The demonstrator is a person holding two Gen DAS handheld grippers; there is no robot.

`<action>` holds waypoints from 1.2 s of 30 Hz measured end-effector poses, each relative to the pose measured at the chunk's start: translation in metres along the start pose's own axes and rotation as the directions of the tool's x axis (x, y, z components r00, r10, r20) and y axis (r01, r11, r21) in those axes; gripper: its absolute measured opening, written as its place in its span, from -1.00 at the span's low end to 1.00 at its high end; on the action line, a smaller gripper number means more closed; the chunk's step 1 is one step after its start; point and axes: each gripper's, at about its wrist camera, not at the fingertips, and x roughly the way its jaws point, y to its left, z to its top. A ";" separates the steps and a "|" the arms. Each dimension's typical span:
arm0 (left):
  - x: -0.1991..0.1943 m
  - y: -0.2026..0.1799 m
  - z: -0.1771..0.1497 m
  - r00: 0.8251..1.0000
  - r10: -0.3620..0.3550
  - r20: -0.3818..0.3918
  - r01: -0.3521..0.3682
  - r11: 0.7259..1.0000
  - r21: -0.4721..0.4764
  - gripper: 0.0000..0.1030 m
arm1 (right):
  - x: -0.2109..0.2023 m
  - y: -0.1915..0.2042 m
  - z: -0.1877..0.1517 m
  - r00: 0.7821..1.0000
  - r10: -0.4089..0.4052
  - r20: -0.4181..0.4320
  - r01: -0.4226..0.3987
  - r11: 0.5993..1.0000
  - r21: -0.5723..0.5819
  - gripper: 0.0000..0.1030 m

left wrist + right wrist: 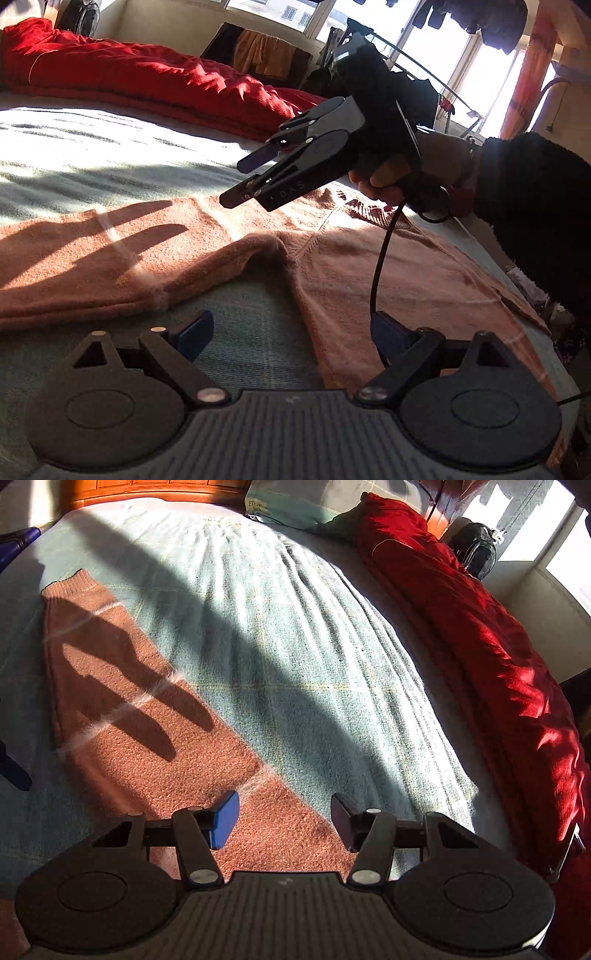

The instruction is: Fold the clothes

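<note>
sweater: a salmon-pink knit sweater (369, 266) lies spread on the bed (92, 147), body toward 3 o'clock in the left wrist view, one sleeve (122, 686) stretched out flat, its ribbed cuff at 10 o'clock in the right wrist view.
left claw: the left claw (293, 334) stands wide apart and empty, low over bare blanket in the notch between sleeve and body; nothing sits between its blue pads (195, 334).
right claw: the right claw (284, 821) is about half open and holds nothing; it hovers over the near end of the sleeve, with its shadow falling further up the sleeve. in the left wrist view it sits at 1 o'clock, held clear of the cloth by a hand (391, 181) in a dark sleeve.
step in hand: probably the sleeve fold, bringing the arm across the body.
how to do it well: lower the right claw onto the sleeve edge at about 7 o'clock of its own view, pinch both knit layers, not the blanket under them. the left claw can pin the armpit crease at 12 o'clock so the body stays put.
risk: fuzzy knit slips and drags; lift before carrying across.
clutter: the red quilt (480, 627) lies well apart at 2 o'clock, no obstacle.
</note>
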 end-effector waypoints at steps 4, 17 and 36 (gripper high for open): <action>0.004 0.004 -0.002 1.000 0.011 -0.010 -0.011 1.000 -0.016 0.78 | 0.021 -0.010 0.002 0.998 0.066 0.002 -0.066 0.998 -0.001 0.14; 0.011 0.009 -0.004 0.999 0.017 -0.032 -0.018 0.999 -0.042 0.78 | 0.047 -0.024 -0.002 0.976 0.219 -0.001 -0.218 0.972 0.091 -0.23; 0.007 0.015 -0.004 1.000 0.019 -0.012 -0.020 0.996 -0.082 0.78 | 0.051 -0.002 0.021 0.999 -0.037 0.005 0.037 0.995 0.097 -0.96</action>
